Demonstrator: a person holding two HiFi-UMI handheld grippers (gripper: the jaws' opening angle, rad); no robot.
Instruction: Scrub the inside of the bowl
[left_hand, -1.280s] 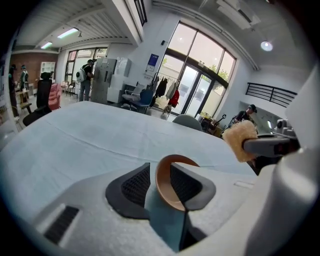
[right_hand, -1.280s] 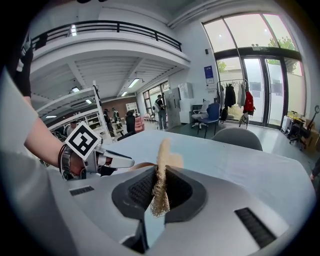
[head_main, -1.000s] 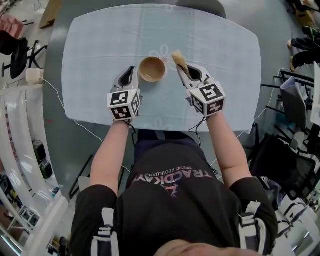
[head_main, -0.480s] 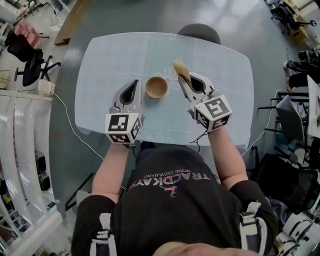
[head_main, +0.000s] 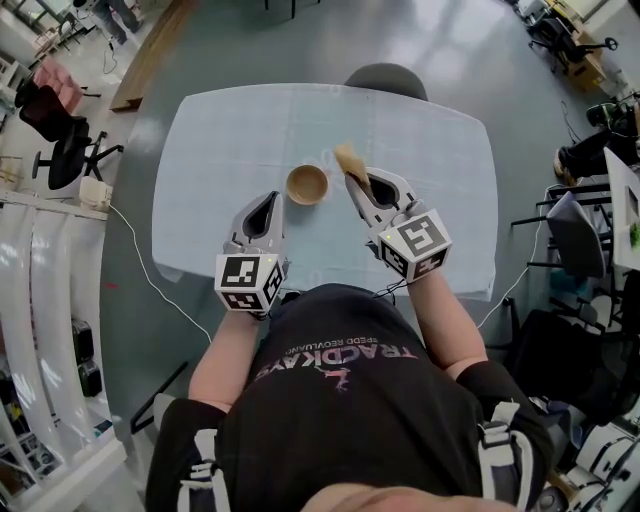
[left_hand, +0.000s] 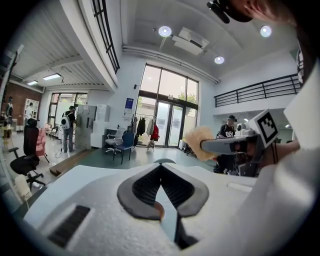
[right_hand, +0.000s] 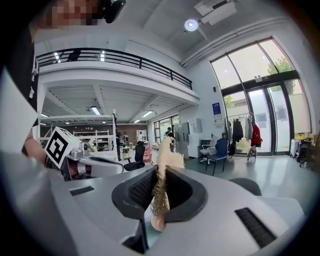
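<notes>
A small wooden bowl (head_main: 307, 184) stands upright on the pale blue table (head_main: 220, 150). My left gripper (head_main: 266, 203) hangs just left of and nearer than the bowl, apart from it. Its jaws (left_hand: 161, 167) are shut with nothing between them. My right gripper (head_main: 360, 184) is to the right of the bowl, shut on a tan fibre scrubber (head_main: 350, 159) that sticks out past its tips. In the right gripper view the scrubber (right_hand: 161, 187) stands pinched between the pads. Both gripper views look level across the room, so the bowl is hidden in them.
A grey chair (head_main: 385, 78) stands at the table's far edge. Office chairs (head_main: 60, 150) and a white box with a cable (head_main: 95, 192) are on the floor at the left. More chairs and gear (head_main: 590, 150) crowd the right side.
The left gripper's jaws have closed, and it has drawn back from beside the bowl toward me. The right gripper still holds the scrubber. The bowl has stayed in place.
</notes>
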